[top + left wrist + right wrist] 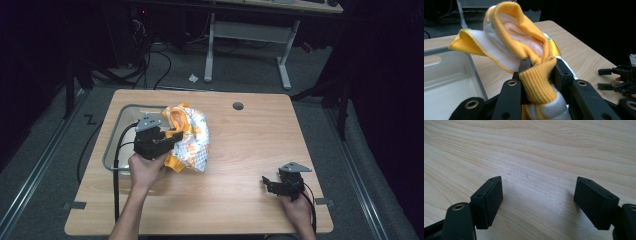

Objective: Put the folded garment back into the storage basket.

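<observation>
The big wooden surface [240,150] has a grey tub [116,131] on its left side. A yellow and white cloth [192,137] hangs over the tub's right edge, lifted up. The left tongs [539,75] pinch its yellow edge tight, and the right tongs [537,202] sit wide apart, holding nothing, low over the bare wood.

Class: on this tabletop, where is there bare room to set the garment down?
Bare wood lies between the yellow garment and the right gripper, also along the far edge by the round hole. The left is crowded: clear bin, left gripper.
</observation>
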Available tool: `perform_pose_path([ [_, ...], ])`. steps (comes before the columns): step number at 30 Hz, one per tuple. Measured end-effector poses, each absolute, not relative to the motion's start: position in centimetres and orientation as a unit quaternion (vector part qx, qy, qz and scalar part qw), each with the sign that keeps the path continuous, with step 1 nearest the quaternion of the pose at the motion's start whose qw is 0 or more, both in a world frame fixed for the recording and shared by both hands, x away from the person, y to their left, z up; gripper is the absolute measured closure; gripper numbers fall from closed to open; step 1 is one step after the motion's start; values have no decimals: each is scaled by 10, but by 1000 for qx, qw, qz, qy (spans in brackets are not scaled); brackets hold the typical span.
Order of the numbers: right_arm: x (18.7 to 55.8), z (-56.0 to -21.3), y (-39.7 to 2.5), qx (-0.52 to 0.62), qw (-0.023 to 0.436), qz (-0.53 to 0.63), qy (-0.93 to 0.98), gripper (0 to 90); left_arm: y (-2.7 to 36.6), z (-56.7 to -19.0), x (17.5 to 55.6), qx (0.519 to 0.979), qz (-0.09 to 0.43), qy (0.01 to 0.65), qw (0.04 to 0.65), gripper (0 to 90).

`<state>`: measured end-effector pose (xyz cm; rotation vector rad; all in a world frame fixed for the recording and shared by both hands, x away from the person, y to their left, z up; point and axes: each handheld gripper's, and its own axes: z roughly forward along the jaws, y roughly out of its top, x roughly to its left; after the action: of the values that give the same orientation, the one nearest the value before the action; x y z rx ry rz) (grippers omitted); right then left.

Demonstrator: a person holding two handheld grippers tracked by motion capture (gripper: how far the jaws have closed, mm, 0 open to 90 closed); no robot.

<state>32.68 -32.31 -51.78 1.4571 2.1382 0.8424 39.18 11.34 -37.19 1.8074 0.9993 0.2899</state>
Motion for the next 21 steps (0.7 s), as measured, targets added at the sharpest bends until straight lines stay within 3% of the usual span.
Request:
perform_pose_path([
  [21,327,-518,-323,524,209,303,769,236,145,-367,394,736,120,434,506,715],
])
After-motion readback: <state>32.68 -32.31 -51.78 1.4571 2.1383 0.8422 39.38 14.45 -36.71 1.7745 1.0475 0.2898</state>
